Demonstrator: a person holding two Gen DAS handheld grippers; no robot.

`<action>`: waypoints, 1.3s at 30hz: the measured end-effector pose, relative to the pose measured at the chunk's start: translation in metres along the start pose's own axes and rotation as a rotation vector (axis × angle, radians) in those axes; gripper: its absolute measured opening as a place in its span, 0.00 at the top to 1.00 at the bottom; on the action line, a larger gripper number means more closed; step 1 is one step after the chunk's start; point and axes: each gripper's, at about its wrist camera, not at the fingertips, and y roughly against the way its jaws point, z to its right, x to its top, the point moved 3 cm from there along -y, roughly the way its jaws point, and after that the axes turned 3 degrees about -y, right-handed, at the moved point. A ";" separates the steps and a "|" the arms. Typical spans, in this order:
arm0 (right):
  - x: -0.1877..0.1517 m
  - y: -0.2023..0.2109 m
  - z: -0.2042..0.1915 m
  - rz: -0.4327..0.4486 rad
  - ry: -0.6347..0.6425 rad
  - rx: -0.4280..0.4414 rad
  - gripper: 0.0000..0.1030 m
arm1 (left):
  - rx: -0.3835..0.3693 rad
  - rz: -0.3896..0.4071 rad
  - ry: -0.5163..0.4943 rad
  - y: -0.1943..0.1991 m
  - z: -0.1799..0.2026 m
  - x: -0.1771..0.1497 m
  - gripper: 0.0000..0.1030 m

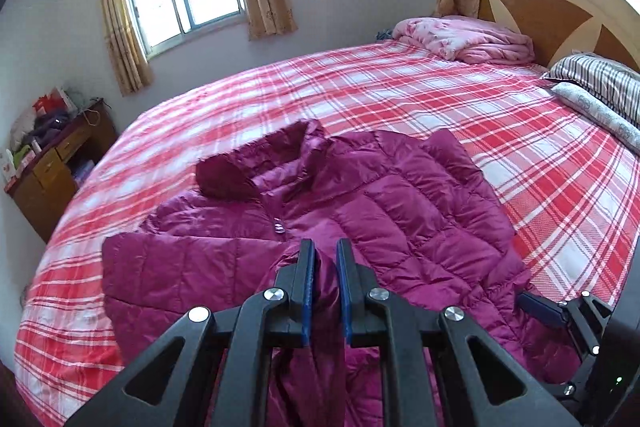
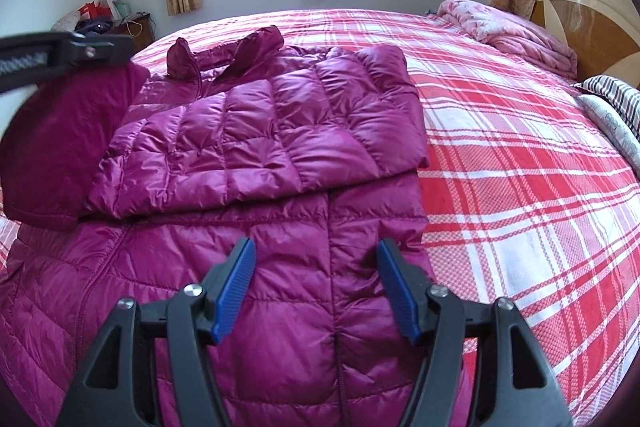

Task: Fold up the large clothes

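Observation:
A magenta quilted down jacket [image 1: 400, 211] [image 2: 280, 115] lies front up on the bed, collar toward the far side. One sleeve is folded across its chest. My left gripper [image 1: 325, 247] is shut on a fold of the jacket's sleeve fabric [image 1: 326, 291], which hangs between the blue pads. In the right wrist view that same sleeve [image 2: 60, 131] hangs dark and lifted at the left, under the left gripper's black body [image 2: 92, 51]. My right gripper [image 2: 317, 247] stands open just above the jacket's lower body, with nothing between its pads.
The bed has a red-and-white plaid sheet [image 1: 400, 87] [image 2: 520, 155]. A folded pink quilt [image 1: 472, 39] and striped pillows [image 1: 600, 87] lie by the wooden headboard [image 1: 560, 11]. A cluttered wooden desk [image 1: 48, 171] stands beyond the bed's left side, under curtained windows.

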 end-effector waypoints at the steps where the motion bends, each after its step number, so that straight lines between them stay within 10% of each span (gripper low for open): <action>1: 0.000 -0.001 0.001 -0.002 -0.002 0.004 0.34 | -0.022 -0.012 0.002 -0.002 0.003 -0.001 0.89; 7: 0.000 -0.003 0.000 -0.013 -0.002 0.013 0.32 | -0.030 0.028 -0.014 0.011 0.001 0.004 0.84; 11: 0.000 -0.003 0.001 -0.013 -0.005 0.017 0.31 | 0.029 0.073 0.039 0.020 -0.025 0.004 0.21; 12: 0.000 -0.002 0.001 -0.012 -0.007 0.021 0.31 | 0.053 0.093 0.054 0.022 -0.034 0.001 0.18; 19: 0.012 0.026 0.009 0.079 -0.136 0.183 0.31 | 0.227 0.008 0.107 0.004 -0.112 -0.051 0.18; 25: 0.031 0.015 -0.045 -0.016 -0.075 0.334 0.31 | 0.266 -0.129 0.254 -0.026 -0.181 -0.102 0.18; 26: 0.032 0.006 -0.056 -0.042 -0.044 0.331 0.32 | 0.266 -0.141 0.273 -0.030 -0.186 -0.108 0.18; 29: 0.025 -0.019 -0.069 -0.143 0.013 0.268 0.77 | 0.250 -0.160 0.307 -0.033 -0.193 -0.118 0.18; 39: 0.041 0.019 -0.049 -0.036 0.023 0.115 0.73 | 0.199 -0.024 0.387 0.004 -0.217 -0.088 0.18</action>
